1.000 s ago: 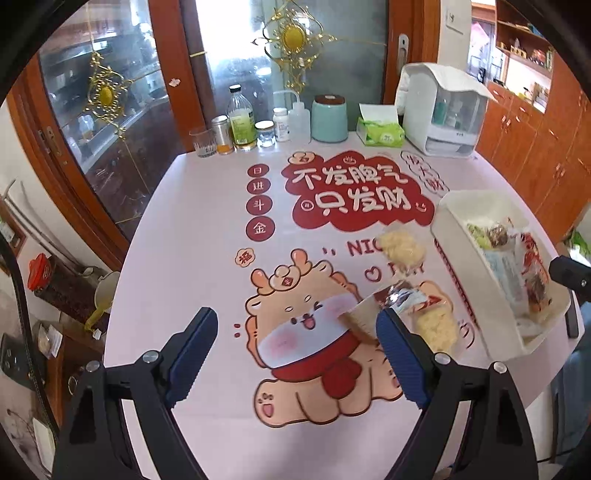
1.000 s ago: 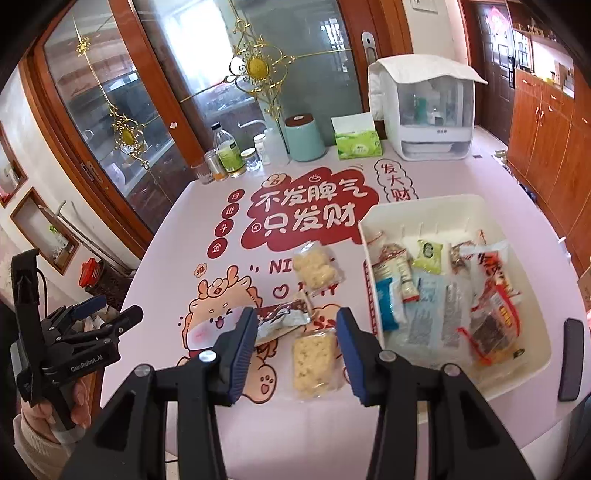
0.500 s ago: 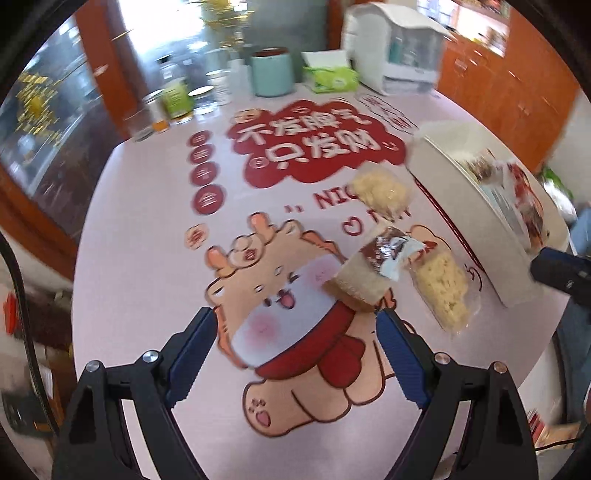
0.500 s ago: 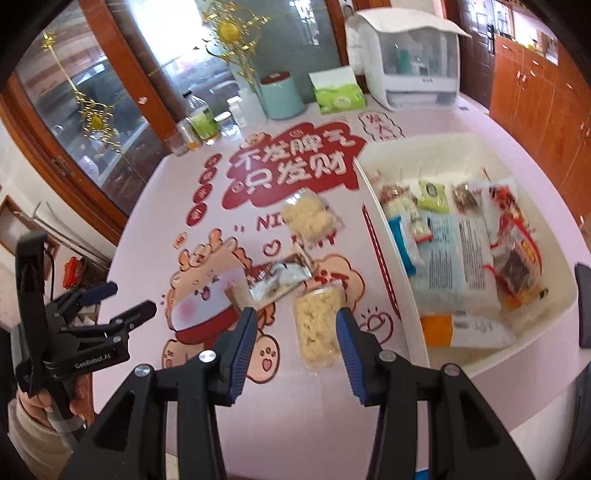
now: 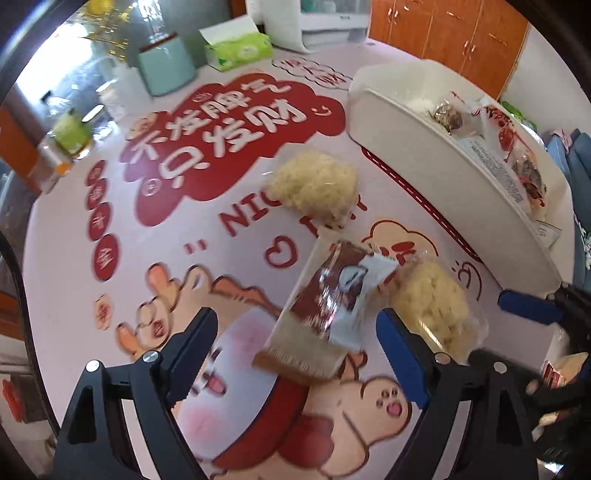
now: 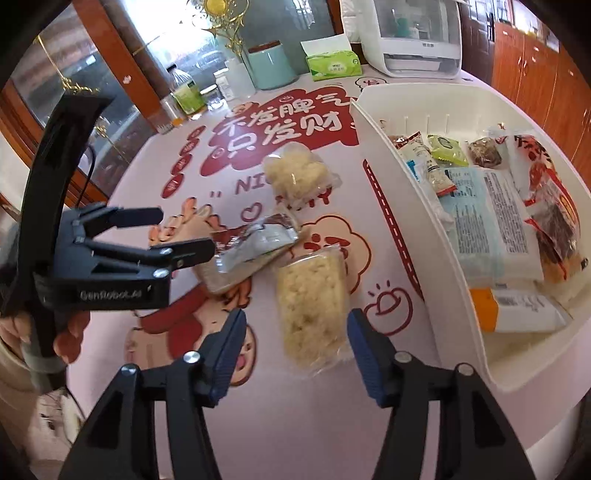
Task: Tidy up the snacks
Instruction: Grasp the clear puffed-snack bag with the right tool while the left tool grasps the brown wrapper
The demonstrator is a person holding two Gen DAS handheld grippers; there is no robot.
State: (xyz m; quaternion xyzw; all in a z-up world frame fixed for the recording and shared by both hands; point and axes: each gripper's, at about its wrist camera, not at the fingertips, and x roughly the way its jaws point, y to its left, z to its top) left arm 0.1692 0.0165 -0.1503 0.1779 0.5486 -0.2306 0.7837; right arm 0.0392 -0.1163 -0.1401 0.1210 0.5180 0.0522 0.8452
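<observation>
Three snack packs lie on the pink printed tablecloth beside a white bin (image 6: 399,206) holding several snacks. A brown-and-silver wrapped cake (image 5: 325,310) lies just ahead of my open left gripper (image 5: 295,343), between its fingers. It also shows in the right wrist view (image 6: 251,251). A clear pack of yellow puffed snack (image 6: 310,314) lies between the fingers of my open right gripper (image 6: 295,347); it also shows in the left wrist view (image 5: 432,302). A second yellow pack (image 6: 295,173) lies farther back. My left gripper (image 6: 181,236) shows open at the cake in the right wrist view.
At the table's far edge stand a teal canister (image 6: 273,66), a green tissue box (image 6: 332,62), bottles (image 6: 184,92) and a white appliance (image 6: 413,33). Wooden cabinets (image 5: 461,33) stand to the right. The bin's wall (image 5: 443,192) is close on the right.
Both grippers have moved forward and down toward the table. The left now frames the wrapped cake, the right frames the near yellow pack. Both stay open.
</observation>
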